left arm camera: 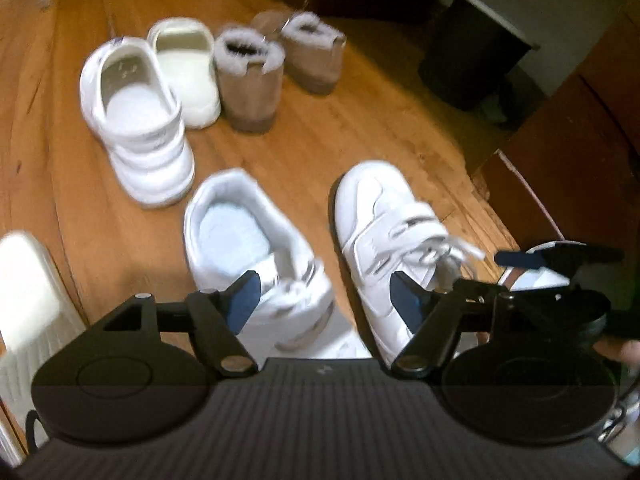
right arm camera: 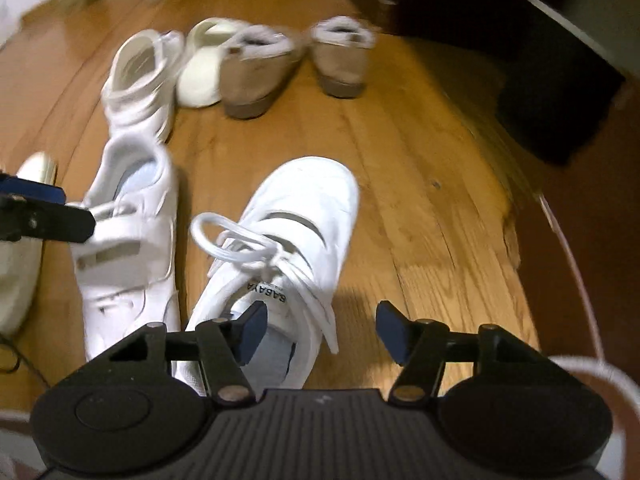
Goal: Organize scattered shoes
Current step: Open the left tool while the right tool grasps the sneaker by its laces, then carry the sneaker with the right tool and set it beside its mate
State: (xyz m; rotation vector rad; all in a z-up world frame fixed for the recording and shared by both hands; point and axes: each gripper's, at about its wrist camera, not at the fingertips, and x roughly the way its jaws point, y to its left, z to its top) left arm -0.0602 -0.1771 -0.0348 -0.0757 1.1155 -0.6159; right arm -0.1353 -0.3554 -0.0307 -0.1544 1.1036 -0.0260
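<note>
Left gripper (left arm camera: 326,294): jaws spread wide, nothing between pads, hovering above heel-toward-camera white sneaker (left arm camera: 256,256), left pad over its tongue. Right gripper (right arm camera: 320,330): jaws wide apart, empty, hovering over laced white sneaker (right arm camera: 280,264), left pad above its opening, right pad off its outer side. Right gripper's fingers (left arm camera: 560,258) visible at right edge of left wrist view; left gripper's fingers (right arm camera: 40,216) at left edge of right wrist view.

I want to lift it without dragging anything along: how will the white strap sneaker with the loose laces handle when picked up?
The white strap sneaker looks thickly padded, so it should keep its shape, probably light for its size. Its loose laces are floppy and may dangle or snag. The right tongs stand open over its collar, a rim that will likely squash a little when pinched.
</note>
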